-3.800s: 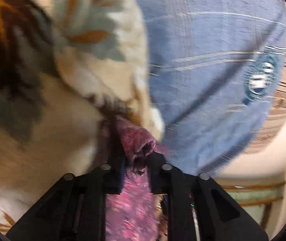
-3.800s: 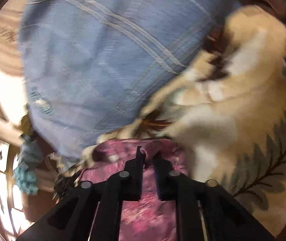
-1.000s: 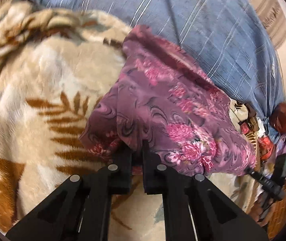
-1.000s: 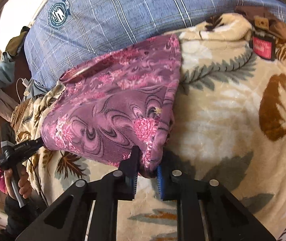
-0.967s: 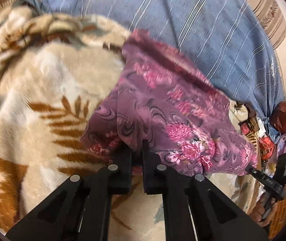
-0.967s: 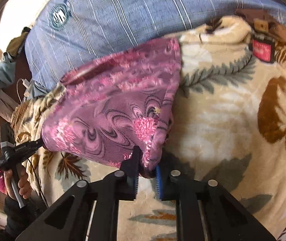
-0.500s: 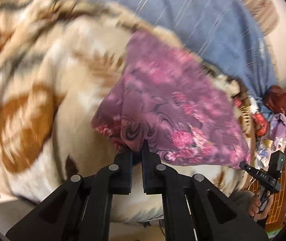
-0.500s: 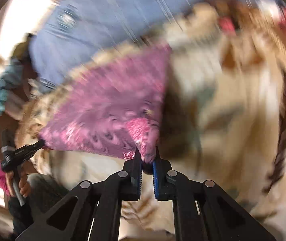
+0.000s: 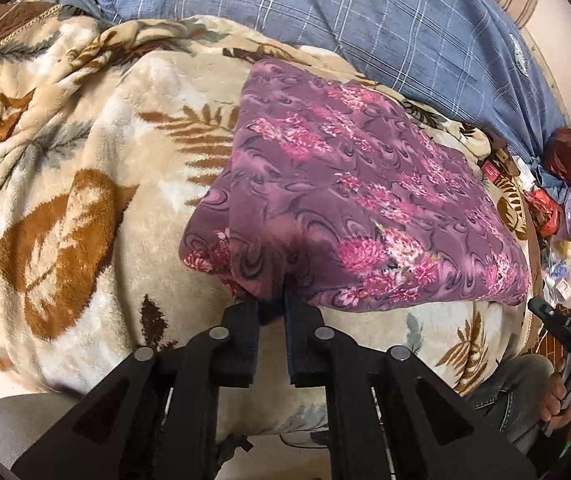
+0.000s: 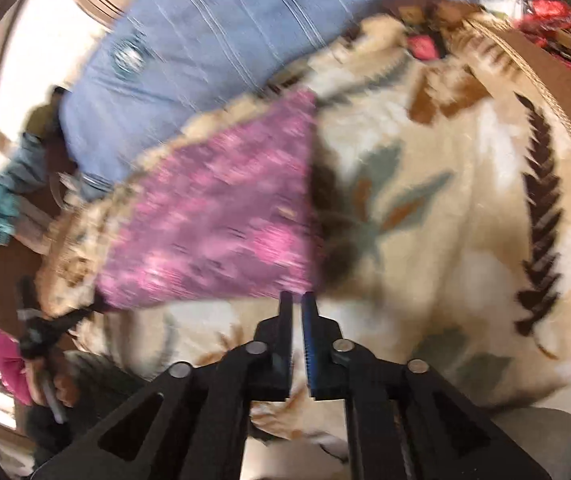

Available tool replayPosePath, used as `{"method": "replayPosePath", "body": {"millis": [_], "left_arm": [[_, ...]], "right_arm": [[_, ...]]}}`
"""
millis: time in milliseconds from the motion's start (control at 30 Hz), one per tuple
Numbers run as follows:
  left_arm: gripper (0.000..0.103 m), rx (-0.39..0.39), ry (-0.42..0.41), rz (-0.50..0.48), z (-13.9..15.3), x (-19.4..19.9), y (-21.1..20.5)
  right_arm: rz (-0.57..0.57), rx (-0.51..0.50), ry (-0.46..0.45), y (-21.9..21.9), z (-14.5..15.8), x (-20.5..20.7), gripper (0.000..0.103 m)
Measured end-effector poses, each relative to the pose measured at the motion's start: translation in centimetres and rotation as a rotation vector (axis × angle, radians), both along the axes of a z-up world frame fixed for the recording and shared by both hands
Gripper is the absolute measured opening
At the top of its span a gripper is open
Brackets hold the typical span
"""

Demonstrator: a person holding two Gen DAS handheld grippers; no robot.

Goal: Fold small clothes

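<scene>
Step in hand, by my reading: a fold just laid, the release under way; next call is to regrip an edge for the next fold. Purple floral garment (image 9: 349,208) lies folded on the leaf-print blanket (image 9: 85,184), below the blue plaid pillow (image 9: 365,20). Left gripper (image 9: 271,308): jaws a narrow gap apart, near hem bunched between the tips, apparently pinched. Right gripper (image 10: 296,304): jaws nearly together, nothing between them, tips at the garment's near corner; view blurred.

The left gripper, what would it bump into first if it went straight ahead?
Most likely the purple flowered cloth. The left gripper sits right at its near edge, jaws almost together, though whether they pinch the cloth is unclear.
</scene>
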State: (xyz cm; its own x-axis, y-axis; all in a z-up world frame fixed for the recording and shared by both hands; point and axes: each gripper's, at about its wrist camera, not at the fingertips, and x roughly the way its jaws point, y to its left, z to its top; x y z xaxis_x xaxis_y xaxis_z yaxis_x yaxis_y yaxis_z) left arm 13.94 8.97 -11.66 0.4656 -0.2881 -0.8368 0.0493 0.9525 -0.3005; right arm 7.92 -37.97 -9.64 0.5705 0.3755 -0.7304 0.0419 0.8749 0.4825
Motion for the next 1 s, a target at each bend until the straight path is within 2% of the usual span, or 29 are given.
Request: {"method": "replayPosePath", "body": {"millis": [33, 67, 133, 233, 267, 300, 333, 433, 533, 567, 633, 667, 700, 733, 800, 867, 1000], "left_arm": [[0.009, -0.014, 0.009, 0.012, -0.1, 0.1, 0.3], [0.01, -0.031, 0.015, 0.019, -0.1, 0.1, 0.6], [0.01, -0.054, 0.016, 0.03, -0.1, -0.1, 1.0], [0.01, -0.031, 0.008, 0.019, -0.2, -0.1, 0.4], [0.01, -0.022, 0.008, 0.015, -0.3, 0.0, 0.3], [0.008, -0.008, 0.008, 0.018, -0.3, -0.1, 0.2], [0.007, 0.0, 0.001, 0.024, -0.3, -0.2, 0.2], [0.006, -0.004, -0.019, 0.047, -0.1, -0.5, 0.7], [0.007, -0.044, 0.031, 0.055, -0.6, -0.4, 1.1], [0.008, -0.084, 0.046, 0.068, -0.5, -0.6, 1.6], [0.017, -0.191, 0.036, 0.091, -0.1, -1.4, 2.8], [0.028, -0.239, 0.024, 0.102, 0.1, -1.8, 3.4], [0.039, -0.275, 0.012, 0.123, 0.4, -2.1, 4.0], [0.04, -0.275, 0.008, 0.151, 0.7, -2.1, 4.4], [0.041, -0.257, -0.005, 0.188, 1.5, -1.1, 4.9], [0.048, -0.239, 0.002, 0.215, 1.8, 0.6, 5.0], [0.049, -0.188, 0.08, 0.262, -0.1, 4.3, 5.4]], "right_arm": [[-0.001, -0.004, -0.008, 0.2, 0.2, 0.1, 0.041], [-0.006, -0.021, -0.012, 0.4, 0.3, 0.2, 0.063], [-0.008, -0.096, -0.008, 1.1, 0.5, 1.0, 0.065], [0.021, -0.146, 0.059, 2.2, -1.1, 2.4, 0.049], [0.028, -0.149, 0.073, 2.4, -1.6, 2.5, 0.031], [0.027, -0.173, 0.095, 2.7, -2.2, 2.9, 0.008], [0.032, -0.202, 0.113, 3.1, -2.6, 3.1, 0.008], [0.033, -0.216, 0.094, 3.2, -2.1, 2.2, 0.007], [0.031, -0.199, 0.102, 2.9, -2.5, 1.8, 0.007], [0.034, -0.194, 0.1, 2.9, -2.5, 1.7, 0.011], [0.024, -0.188, 0.067, 2.7, -1.1, 0.8, 0.013], [0.005, -0.182, 0.06, 2.7, -0.2, 0.2, 0.015], [-0.002, -0.158, 0.041, 2.8, 1.0, -0.6, 0.023], [0.012, -0.121, 0.006, 3.4, 2.5, -1.2, 0.031], [0.056, -0.073, -0.046, 4.9, 4.8, -1.3, 0.072], [0.129, -0.029, -0.075, 7.5, 6.7, -0.3, 0.074], [0.288, 0.001, -0.052, 15.1, 9.3, 5.2, 0.074]]}}
